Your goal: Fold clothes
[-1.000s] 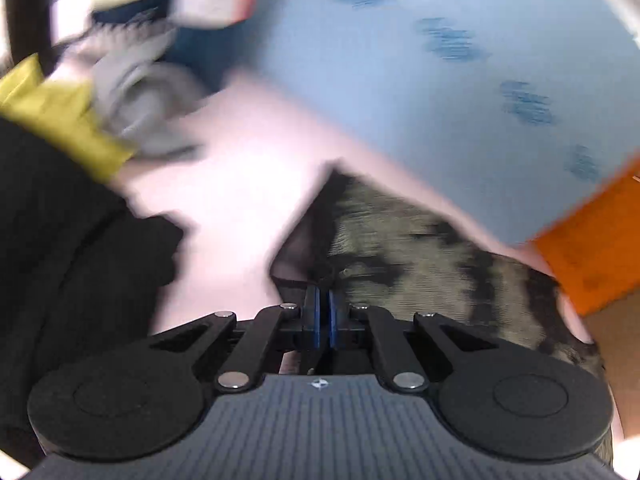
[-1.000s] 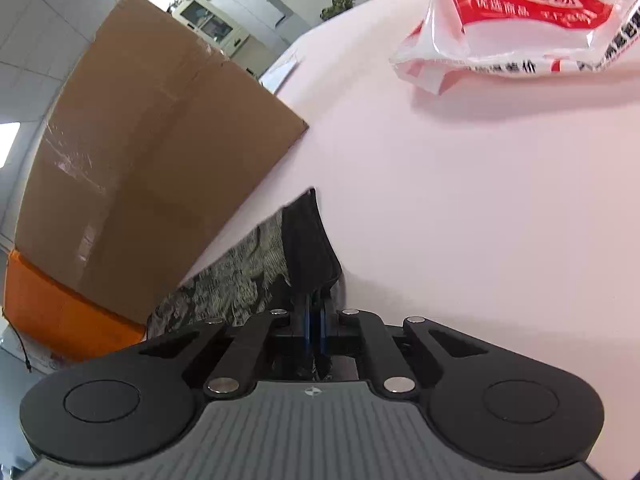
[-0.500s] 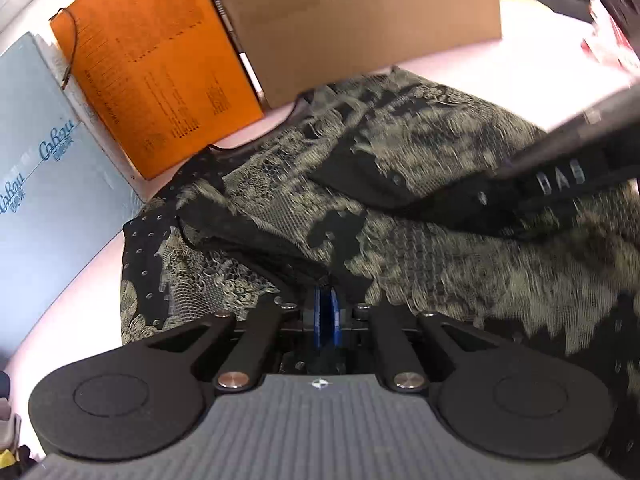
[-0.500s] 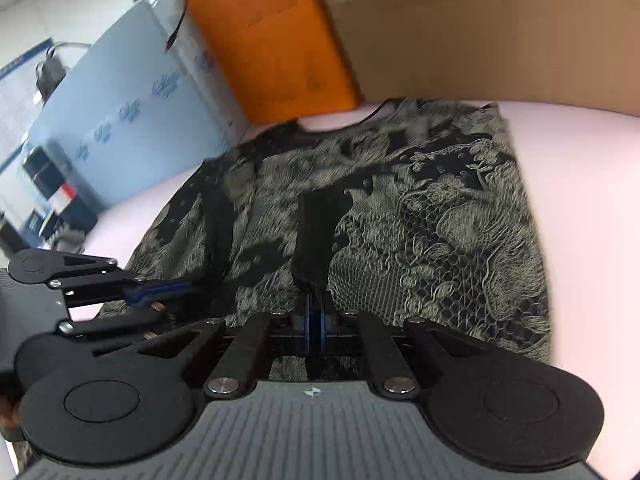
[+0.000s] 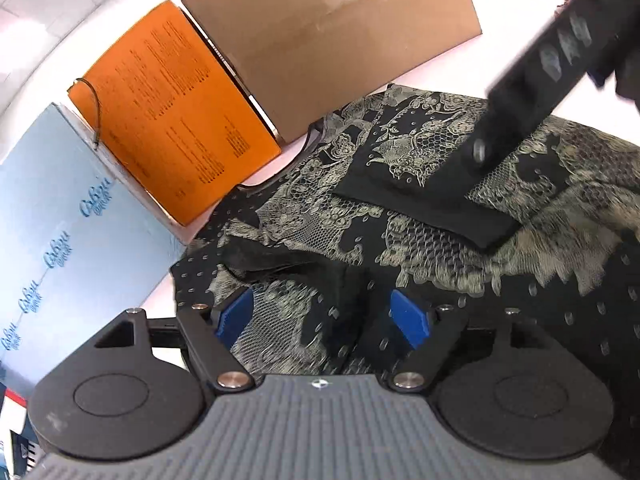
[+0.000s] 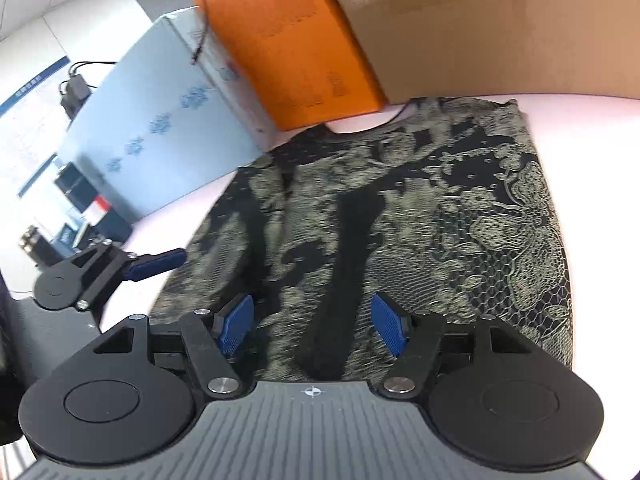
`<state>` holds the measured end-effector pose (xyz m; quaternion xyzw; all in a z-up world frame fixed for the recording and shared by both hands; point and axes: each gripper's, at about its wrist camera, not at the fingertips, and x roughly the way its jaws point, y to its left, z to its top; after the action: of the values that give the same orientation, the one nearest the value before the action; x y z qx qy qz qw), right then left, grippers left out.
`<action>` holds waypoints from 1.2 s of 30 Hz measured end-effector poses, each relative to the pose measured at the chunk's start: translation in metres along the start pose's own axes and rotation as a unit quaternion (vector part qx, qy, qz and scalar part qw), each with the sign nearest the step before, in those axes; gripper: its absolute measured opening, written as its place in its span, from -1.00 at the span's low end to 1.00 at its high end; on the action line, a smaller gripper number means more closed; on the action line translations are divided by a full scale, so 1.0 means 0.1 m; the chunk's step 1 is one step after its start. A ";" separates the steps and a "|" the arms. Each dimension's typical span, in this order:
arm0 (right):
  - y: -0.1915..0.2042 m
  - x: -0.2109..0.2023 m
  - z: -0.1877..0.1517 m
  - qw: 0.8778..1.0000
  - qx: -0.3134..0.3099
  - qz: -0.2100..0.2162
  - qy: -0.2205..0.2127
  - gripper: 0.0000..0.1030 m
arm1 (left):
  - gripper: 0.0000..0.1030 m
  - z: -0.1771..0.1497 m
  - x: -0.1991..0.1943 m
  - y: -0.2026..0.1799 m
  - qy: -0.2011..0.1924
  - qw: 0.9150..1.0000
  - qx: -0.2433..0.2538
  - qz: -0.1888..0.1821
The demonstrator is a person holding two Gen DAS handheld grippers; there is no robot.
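Garment (image 5: 420, 216) first: a black top with a pale lace print lies spread on the pink table (image 6: 592, 120), filling the centre and right of both wrist views, its neckline towards the upper middle of each frame beside the orange box (image 5: 172, 108). Its long axis runs from the bottom of the frame up towards that neckline. 2 flaps are already turned inward over the body; 1 dark-edged flap lies across the centre right of the left wrist view.

Left gripper (image 5: 322, 318) sits at the lower centre of its frame, jaws opening, blue pads well apart with cloth lying under and between them but pinched by neither. Right gripper (image 6: 316, 324) is likewise released, jaws opening over a dark fold line that runs up the frame from between its fingers. Both stand at the hem end, so the next fold probably carries the near edge up towards the neckline; neither hand looks clearly nearer.

Writing: the pale blue box (image 5: 52, 232) at the left of the left wrist view bears a repeated blue script logo, perhaps "CaBou", not certain. The orange box carries dense black print too small to read. The cardboard box (image 5: 328, 36) at the top shows only tape.
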<state>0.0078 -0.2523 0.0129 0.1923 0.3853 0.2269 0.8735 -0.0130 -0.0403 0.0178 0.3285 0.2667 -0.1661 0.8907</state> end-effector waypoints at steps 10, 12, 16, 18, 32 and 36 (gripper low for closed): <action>0.66 -0.01 0.41 0.991 0.106 0.074 -0.021 0.56 | 0.49 -0.50 -0.20 0.49 0.159 0.981 -0.106 0.005; 0.78 0.32 0.45 0.987 0.120 0.108 -0.025 0.61 | 0.49 -0.61 -0.26 0.53 0.184 0.973 -0.137 0.009; 0.91 1.21 0.41 0.990 0.094 0.103 0.004 0.64 | 0.51 -0.78 -0.41 0.52 0.172 0.972 -0.158 0.007; 0.84 1.53 0.39 0.988 0.114 0.104 0.010 0.64 | 0.52 -0.81 -0.46 0.48 0.164 0.975 -0.151 0.015; 0.61 0.96 0.09 0.974 0.222 0.031 -0.033 0.81 | 0.62 -0.93 -0.49 0.58 0.146 0.973 -0.177 -0.003; 0.60 0.54 -0.13 0.966 0.251 0.000 -0.059 0.75 | 0.61 -1.05 -0.50 0.82 0.156 0.951 -0.260 -0.066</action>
<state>0.0156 -0.1715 0.0034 0.4187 0.3778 0.1105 0.8184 -0.0531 0.0966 0.0203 0.0892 0.4570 -0.0964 0.8797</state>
